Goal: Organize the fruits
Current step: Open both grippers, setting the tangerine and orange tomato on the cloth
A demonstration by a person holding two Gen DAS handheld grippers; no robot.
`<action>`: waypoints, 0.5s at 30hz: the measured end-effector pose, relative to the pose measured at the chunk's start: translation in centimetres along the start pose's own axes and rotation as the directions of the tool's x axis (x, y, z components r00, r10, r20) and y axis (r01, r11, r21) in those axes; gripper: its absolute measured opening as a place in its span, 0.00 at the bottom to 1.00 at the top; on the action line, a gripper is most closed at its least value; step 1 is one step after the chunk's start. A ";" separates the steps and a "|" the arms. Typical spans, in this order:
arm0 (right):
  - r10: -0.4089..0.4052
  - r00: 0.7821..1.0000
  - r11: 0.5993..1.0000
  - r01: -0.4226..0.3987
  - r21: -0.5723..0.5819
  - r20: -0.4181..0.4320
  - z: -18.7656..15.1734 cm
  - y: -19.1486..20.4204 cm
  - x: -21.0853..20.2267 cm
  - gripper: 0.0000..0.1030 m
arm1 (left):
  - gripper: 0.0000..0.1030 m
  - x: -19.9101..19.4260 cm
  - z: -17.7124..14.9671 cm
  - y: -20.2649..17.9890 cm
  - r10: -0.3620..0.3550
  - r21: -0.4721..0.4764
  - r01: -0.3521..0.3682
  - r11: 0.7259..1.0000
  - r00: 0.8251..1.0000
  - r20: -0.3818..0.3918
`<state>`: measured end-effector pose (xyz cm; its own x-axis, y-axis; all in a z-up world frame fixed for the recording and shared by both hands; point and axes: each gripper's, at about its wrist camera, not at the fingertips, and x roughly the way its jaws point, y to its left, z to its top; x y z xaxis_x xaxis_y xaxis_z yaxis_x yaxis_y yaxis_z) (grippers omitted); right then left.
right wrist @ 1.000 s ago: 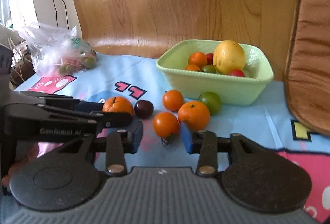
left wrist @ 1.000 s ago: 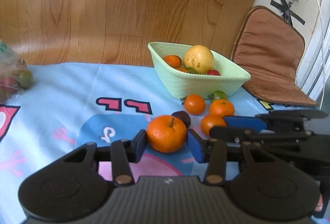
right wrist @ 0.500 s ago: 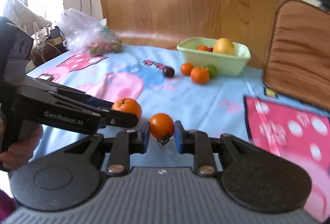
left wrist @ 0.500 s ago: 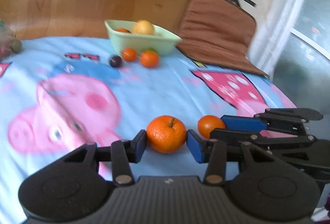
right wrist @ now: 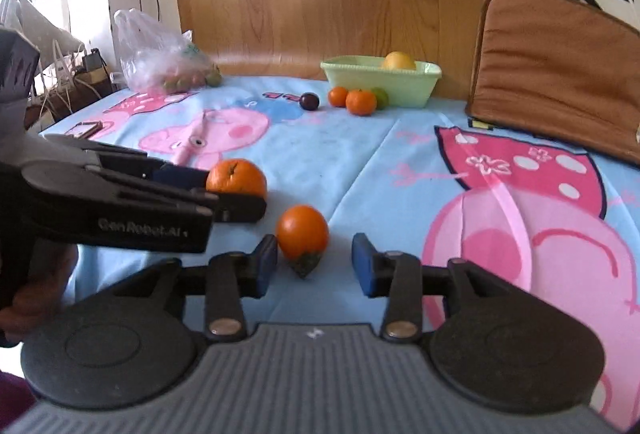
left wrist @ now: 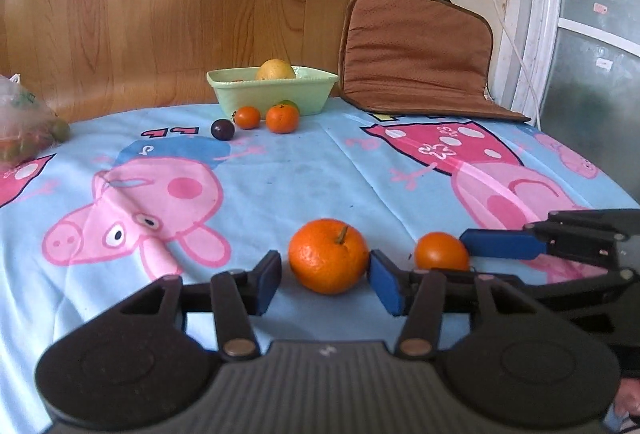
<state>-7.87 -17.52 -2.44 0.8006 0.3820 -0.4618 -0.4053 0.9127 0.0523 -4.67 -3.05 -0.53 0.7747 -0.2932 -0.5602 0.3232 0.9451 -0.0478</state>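
Jaws on my left gripper point(left wrist: 325, 280) are parting from the mandarin point(left wrist: 328, 255), now sitting on the tablecloth point(left wrist: 304, 178). My right gripper point(right wrist: 314, 260) is also opening, releasing the tomato point(right wrist: 302, 237) at 3 o'clock of it.

- Cloth point(left wrist: 304, 178): light blue, pink pig cartoons, white-spotted pink patches.
- Mandarin point(left wrist: 328, 256) and tomato point(right wrist: 302, 232): bright orange.
- Bowl point(left wrist: 276, 94): pale green.
- Plum point(left wrist: 222, 129): dark purple.
- Cushion point(left wrist: 416, 50): brown.
- Pads point(left wrist: 267, 282): blue.
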 end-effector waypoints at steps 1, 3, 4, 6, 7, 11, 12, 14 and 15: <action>0.005 1.000 1.000 -0.005 0.012 -0.004 0.0 -0.2 0.0 0.46 | 0.49 0.0 0.0 -0.1 0.006 0.005 -0.006 1.000 1.000 0.000; 0.015 1.000 0.999 -0.015 0.044 -0.001 0.0 -0.7 0.1 0.46 | 0.50 0.1 -0.1 -0.4 0.027 0.019 -0.026 0.999 1.000 -0.002; 0.022 1.000 0.998 -0.022 0.055 -0.002 -0.1 -0.8 0.0 0.47 | 0.50 0.1 -0.1 -0.5 0.036 0.025 -0.036 0.999 0.999 -0.003; 0.029 1.000 0.997 -0.029 0.065 0.001 -0.2 -0.9 -0.1 0.47 | 0.50 0.1 -0.2 -0.6 0.045 0.030 -0.045 0.999 0.999 -0.003; 0.029 1.000 0.998 -0.029 0.061 0.004 -0.2 -0.8 -0.1 0.47 | 0.50 0.1 -0.2 -0.6 0.047 0.030 -0.047 0.998 0.999 -0.003; 0.016 1.000 0.999 -0.017 0.028 0.008 -0.3 -0.2 -0.2 0.47 | 0.50 0.0 -0.2 -0.5 0.056 0.026 -0.056 0.998 0.998 -0.001; 0.011 1.000 1.000 -0.011 0.019 0.006 -0.3 -0.1 -0.2 0.47 | 0.50 0.0 -0.3 -0.5 0.058 0.025 -0.058 0.998 0.998 0.000; -0.003 1.000 1.000 0.003 0.004 0.005 -0.3 0.2 -0.2 0.47 | 0.50 0.0 -0.3 -0.5 0.061 0.023 -0.061 0.998 0.998 0.001; -0.012 1.000 1.000 0.012 -0.003 0.006 -0.4 0.3 -0.2 0.47 | 0.50 -0.1 -0.3 -0.5 0.063 0.022 -0.063 0.998 0.998 0.001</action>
<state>-8.32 -17.41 -2.64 0.8078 0.3719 -0.4573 -0.3969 0.9168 0.0446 -5.04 -3.43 -0.75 0.7939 -0.2333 -0.5614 0.2859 0.9582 0.0061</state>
